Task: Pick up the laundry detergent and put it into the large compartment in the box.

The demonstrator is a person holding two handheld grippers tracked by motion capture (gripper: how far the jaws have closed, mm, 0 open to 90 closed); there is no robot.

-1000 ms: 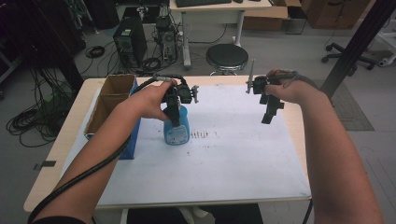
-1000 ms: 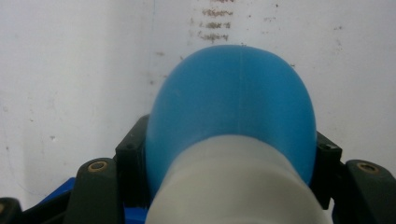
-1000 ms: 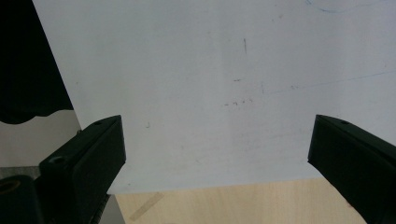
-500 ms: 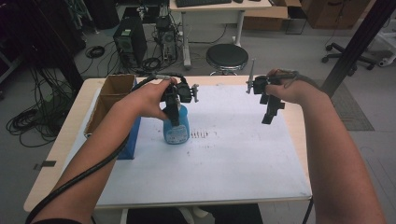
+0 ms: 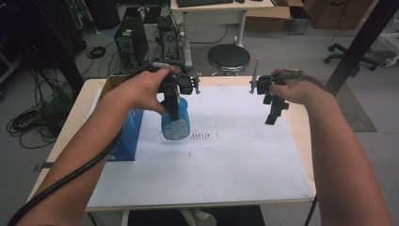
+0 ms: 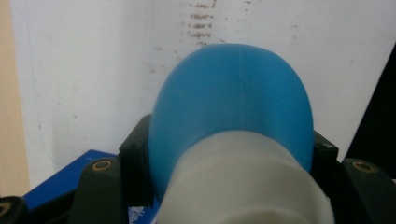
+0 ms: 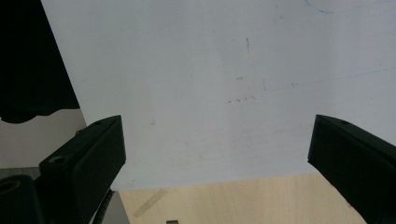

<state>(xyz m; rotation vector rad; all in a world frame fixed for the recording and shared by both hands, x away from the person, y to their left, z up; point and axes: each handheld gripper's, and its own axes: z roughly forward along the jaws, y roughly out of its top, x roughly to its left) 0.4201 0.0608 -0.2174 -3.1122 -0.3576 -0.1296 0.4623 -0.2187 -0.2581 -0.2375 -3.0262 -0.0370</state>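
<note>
Already gripped & off the sheet, by the look of it: blue bottle hangs from the left tool, centre-left of the high view, jaws clamped on its neck just under the white cap; no contact visible between bottle base & white sheet. Judged as pick-up done, carry or pour not yet begun; no target for it visible, so can't say where it goes. Same grip in the left gripper view: black jaws pressed on either side of the blue body, white cap nearest the lens, bottom centre. Right tool jaws wide apart, nothing between them, just bare sheet & a strip of pale wood surface along the bottom edge; in the high view right tool hovers upper right of centre, well apart from the bottle, pointing down. Containers: bottle opaque-ish, cap on, contents can't tell, no liquid level readable. Cardboard box at upper left edge of the surface, mostly hidden behind left hand, inside not visible. Blue box below it, partly under the forearm, closed or open can't tell. Brownish marks on the sheet just right of the bottle, touching nothing. Left to do, as a guess: move the bottle somewhere & set it down upright, w/ right tool free to help.
</note>
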